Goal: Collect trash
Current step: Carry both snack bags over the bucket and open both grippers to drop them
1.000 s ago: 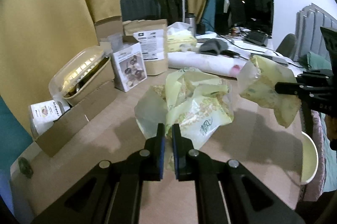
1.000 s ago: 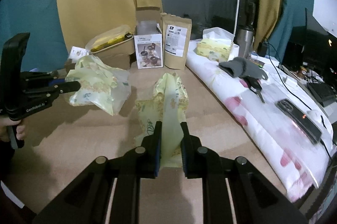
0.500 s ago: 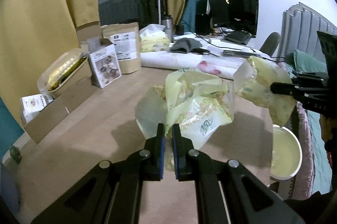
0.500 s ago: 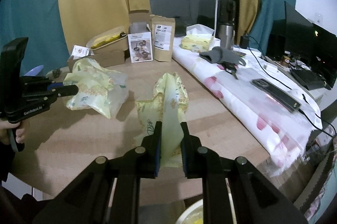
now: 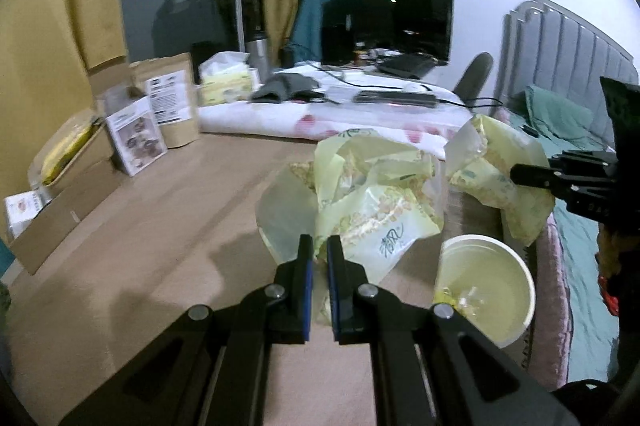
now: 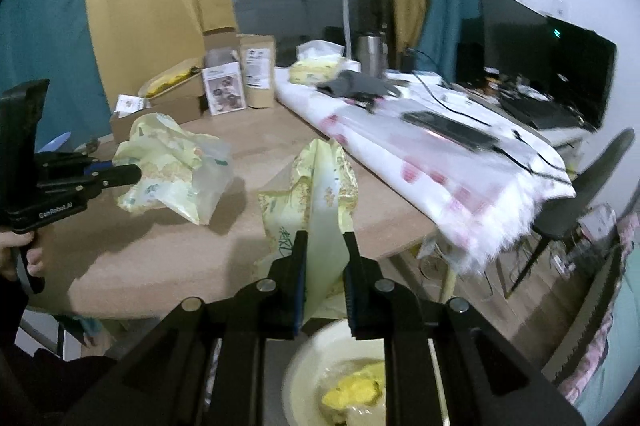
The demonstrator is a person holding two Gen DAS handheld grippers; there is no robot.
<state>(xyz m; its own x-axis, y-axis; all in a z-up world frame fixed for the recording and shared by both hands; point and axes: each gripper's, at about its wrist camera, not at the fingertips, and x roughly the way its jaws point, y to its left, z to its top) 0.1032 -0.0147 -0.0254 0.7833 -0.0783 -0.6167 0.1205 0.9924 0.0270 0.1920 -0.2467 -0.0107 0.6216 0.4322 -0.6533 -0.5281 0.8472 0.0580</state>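
A crumpled yellow-green wrapper (image 5: 372,201) is clamped between the fingers of the left gripper (image 5: 317,250), which are closed tight on its lower edge. A second wrapper (image 6: 320,193) of the same kind is pinched by the right gripper (image 6: 323,246), its jaws set slightly apart by the folded film between them. In the left wrist view the right gripper (image 5: 520,174) is seen to the right, with its wrapper (image 5: 496,169) hung above and just beyond a round bin (image 5: 486,286). The bin stands below the near right edge of the table (image 5: 160,226). In the right wrist view the bin (image 6: 304,378) lies directly under the right gripper, and yellow scraps are seen inside it. The left gripper (image 6: 134,171) and its wrapper (image 6: 172,169) are held over the table, to the left of the bin. A hand (image 6: 16,258) is seen on the left gripper's handle. At the far side of the table from the bin, boxes (image 5: 136,133) and a brown pouch (image 5: 172,105) are stood. A white floral cloth (image 6: 420,153) is spread beyond the table, with a phone (image 6: 448,125) laid on it.
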